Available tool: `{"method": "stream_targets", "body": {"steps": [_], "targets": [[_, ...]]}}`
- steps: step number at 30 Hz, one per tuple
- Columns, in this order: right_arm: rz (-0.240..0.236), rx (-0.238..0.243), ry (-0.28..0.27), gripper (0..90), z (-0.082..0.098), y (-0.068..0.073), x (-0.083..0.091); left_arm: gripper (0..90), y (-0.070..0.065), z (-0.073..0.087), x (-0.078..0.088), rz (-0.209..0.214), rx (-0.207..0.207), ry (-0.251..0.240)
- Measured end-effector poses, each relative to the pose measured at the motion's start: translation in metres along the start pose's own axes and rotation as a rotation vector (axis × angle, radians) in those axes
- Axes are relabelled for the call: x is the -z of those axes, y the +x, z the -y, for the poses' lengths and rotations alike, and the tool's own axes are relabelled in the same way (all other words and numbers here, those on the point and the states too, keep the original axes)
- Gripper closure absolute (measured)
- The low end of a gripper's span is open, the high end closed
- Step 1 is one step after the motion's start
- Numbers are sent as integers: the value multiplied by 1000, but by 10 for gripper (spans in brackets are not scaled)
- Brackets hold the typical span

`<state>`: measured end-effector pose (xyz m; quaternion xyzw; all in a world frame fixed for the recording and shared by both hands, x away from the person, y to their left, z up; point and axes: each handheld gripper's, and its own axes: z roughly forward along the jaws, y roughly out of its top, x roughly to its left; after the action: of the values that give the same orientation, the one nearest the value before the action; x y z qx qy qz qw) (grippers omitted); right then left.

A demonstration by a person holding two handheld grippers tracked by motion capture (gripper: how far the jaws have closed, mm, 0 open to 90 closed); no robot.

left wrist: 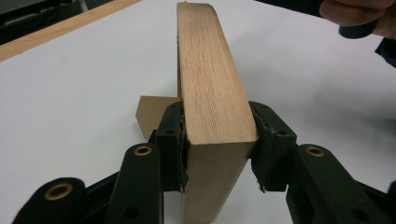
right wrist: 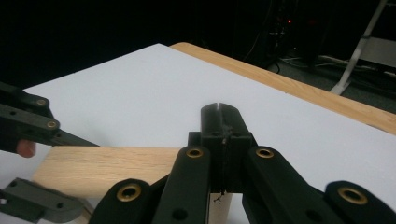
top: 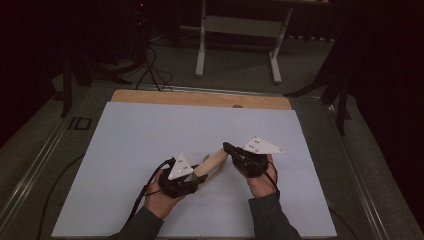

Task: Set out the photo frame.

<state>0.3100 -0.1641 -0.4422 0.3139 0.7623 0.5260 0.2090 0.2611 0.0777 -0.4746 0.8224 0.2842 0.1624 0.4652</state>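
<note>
**Block clamped on left, right jaws pressed together at far end**

Pale wooden block (top: 214, 161), long and rectangular with a rounded far end, held off the white sheet (top: 150, 140) covering the bench, toward the near edge and about midway between left and right edges. Pinched across its width near one end by left gripper (left wrist: 218, 140), pads flat against both side faces. Small tan wooden piece (left wrist: 152, 112) lying on the sheet just behind the left jaw; shape not fully readable. Right gripper (right wrist: 220, 122) at the block's other end, jaws pressed together with nothing between them, tips resting over the top of the block; contact not certain.

Progress, judged: lift and left-hand grip done. Right side not gripping, so any two-handed step, whether turning, joining to the tan piece or handing over, looks still ahead. Bare wooden strip (top: 200, 98) along the bench's far edge.
</note>
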Motion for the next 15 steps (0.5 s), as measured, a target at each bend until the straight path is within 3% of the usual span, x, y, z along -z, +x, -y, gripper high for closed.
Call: {"method": "stream_targets", "body": {"steps": [7, 15], "targets": [[2, -13, 19, 899, 6, -3, -6, 603, -4, 0, 0, 11, -35, 3], [16, -6, 31, 899, 9, -4, -12, 602, -6, 0, 1, 13, -48, 4]]}}
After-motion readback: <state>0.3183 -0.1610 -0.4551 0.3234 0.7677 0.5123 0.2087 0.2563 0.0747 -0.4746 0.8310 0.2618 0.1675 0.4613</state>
